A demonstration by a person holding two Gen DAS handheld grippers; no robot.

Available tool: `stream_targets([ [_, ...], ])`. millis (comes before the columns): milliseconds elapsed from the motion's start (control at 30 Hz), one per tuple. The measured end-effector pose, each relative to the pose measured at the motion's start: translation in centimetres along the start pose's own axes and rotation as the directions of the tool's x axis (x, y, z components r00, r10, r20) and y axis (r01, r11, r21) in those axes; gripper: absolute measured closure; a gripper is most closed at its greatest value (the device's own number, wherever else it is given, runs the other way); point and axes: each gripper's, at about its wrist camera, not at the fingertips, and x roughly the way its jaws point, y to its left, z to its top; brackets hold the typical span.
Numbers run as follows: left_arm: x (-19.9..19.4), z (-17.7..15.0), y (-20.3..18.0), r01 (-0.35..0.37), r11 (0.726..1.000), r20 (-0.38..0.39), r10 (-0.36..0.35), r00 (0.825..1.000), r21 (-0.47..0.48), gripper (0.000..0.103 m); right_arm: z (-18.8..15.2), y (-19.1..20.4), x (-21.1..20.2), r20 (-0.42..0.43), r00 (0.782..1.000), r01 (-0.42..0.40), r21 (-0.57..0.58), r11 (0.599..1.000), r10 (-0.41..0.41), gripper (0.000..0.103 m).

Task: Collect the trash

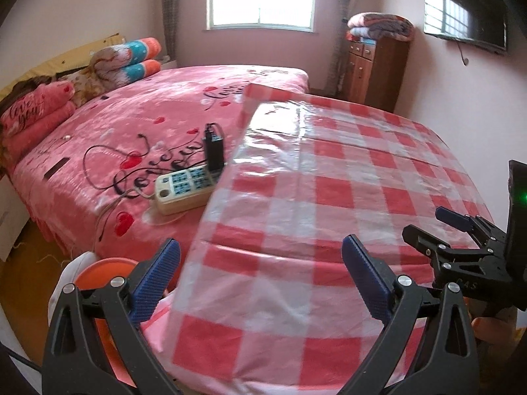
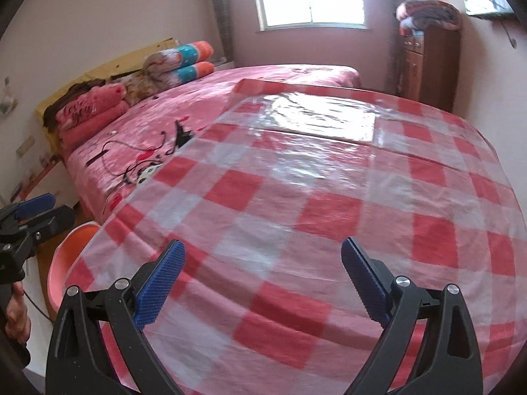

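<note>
A table under a red-and-white checked plastic cloth fills both views; no loose trash shows on it. My left gripper hangs open over the table's near left corner, nothing between its blue pads. My right gripper is open too, above the near middle of the cloth. In the left wrist view the right gripper shows at the right edge, held by a hand. The left gripper shows at the left edge of the right wrist view.
An orange round stool stands below the table's left corner. Beyond it a pink bed carries a beige power strip with a black charger and cables. A wooden cabinet stands at the back right.
</note>
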Motion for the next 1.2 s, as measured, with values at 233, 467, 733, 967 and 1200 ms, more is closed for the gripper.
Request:
stream_targets([
  [233,1.2,1.1,-3.7,0.023,0.999,-0.009,-0.022,1.0,0.041,0.004,-0.2,-3.2,-1.0,0.042,0.998,0.046,0.047,0.998,-0.048,0.009],
  [467,2.7,2.0,-7.4,0.051,0.996,-0.024,-0.049,0.998,0.068,0.004,-0.6,-6.9,-1.5,0.049,0.993,0.097,0.12,0.988,-0.103,0.009],
  [733,4.7,2.3,-11.4,0.075,0.99,-0.049,-0.07,0.996,0.117,0.004,-0.7,-10.0,-2.6,0.058,0.982,0.168,0.175,0.97,-0.181,0.009],
  [967,6.3,2.7,-13.5,0.094,0.989,-0.07,-0.086,0.994,0.116,0.004,-0.6,-11.9,-2.9,0.051,0.967,0.238,0.185,0.953,-0.251,0.009],
  [1200,7.7,3.0,-15.6,0.126,0.985,-0.103,-0.114,0.988,0.116,0.004,-0.7,-13.0,-3.3,0.055,0.953,0.286,0.173,0.943,-0.299,0.009],
])
